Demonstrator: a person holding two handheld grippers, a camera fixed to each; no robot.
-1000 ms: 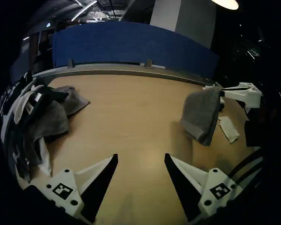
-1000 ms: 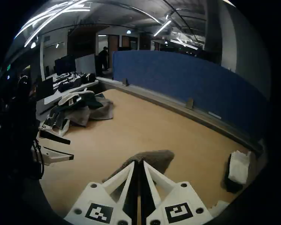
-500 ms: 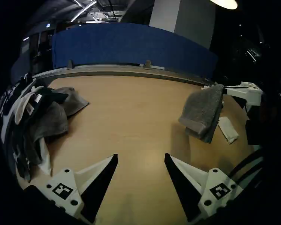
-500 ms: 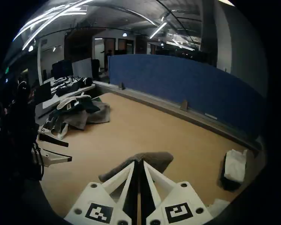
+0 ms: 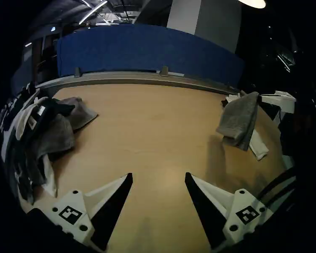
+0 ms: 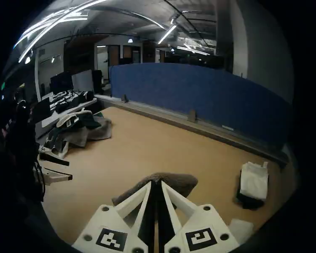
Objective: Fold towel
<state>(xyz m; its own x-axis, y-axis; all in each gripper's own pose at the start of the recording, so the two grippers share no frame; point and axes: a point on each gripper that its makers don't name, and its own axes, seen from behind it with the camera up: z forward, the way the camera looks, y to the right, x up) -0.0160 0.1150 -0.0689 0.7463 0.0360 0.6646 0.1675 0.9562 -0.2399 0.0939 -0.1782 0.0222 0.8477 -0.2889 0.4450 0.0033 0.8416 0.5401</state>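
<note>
- Dim office room: a long blue fabric partition [image 5: 149,50] runs along the far edge of a light wooden desk [image 5: 158,118], with strip lights on the ceiling above.
- In the left gripper view, the left claw [image 5: 158,175] is spread wide and holds nothing. Its two dark-edged white fingers hover above bare desk near the front edge.
- In the right gripper view, the right claw [image 6: 156,182] has its fingers pressed together on the edge of a grey terry towel [image 6: 170,182].
- From the left gripper view, that grey towel [image 5: 239,120] hangs bunched and lifted off the desk at the right side. It is held by its top at the white right claw [image 5: 280,99], and its shadow falls on the wood beneath.
- A crumpled pile of grey, white and dark cloths [image 5: 44,130] lies at the left end of the desk, well apart from the hanging towel.
- A folded white cloth [image 6: 253,181] rests on something dark near the right end of the desk, close to the partition.
- In the right gripper view, the left claw [image 6: 57,168] shows farther off at the left, fingers apart, near the pile.
</note>
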